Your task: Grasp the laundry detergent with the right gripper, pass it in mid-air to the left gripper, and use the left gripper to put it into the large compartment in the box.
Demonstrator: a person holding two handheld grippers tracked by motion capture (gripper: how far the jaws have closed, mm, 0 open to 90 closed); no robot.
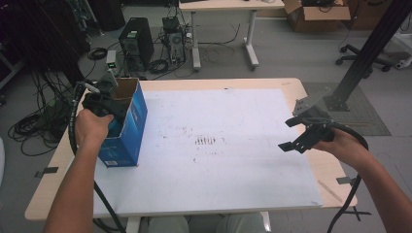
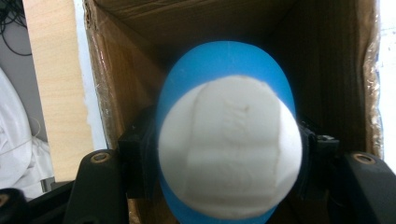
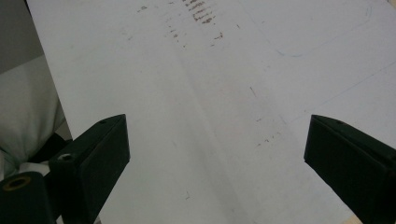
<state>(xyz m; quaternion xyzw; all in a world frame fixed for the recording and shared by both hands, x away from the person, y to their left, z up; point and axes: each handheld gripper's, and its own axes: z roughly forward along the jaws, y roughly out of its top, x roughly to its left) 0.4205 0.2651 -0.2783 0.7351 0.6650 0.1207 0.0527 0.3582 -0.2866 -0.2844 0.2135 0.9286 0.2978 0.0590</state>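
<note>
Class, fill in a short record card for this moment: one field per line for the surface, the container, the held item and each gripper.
surface: white sheet on a wooden table
container: blue cardboard box, top open, at the sheet's left edge
held item: blue and white rounded object, at the box opening
left gripper: shut on the object, at the box's open top
right gripper: open, holding nothing, above the sheet's right edge

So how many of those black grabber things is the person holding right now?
2. The left gripper is at the open top of the blue box, shut on a blue and white object. The right gripper hovers open over the white sheet at the table's right edge.
</note>
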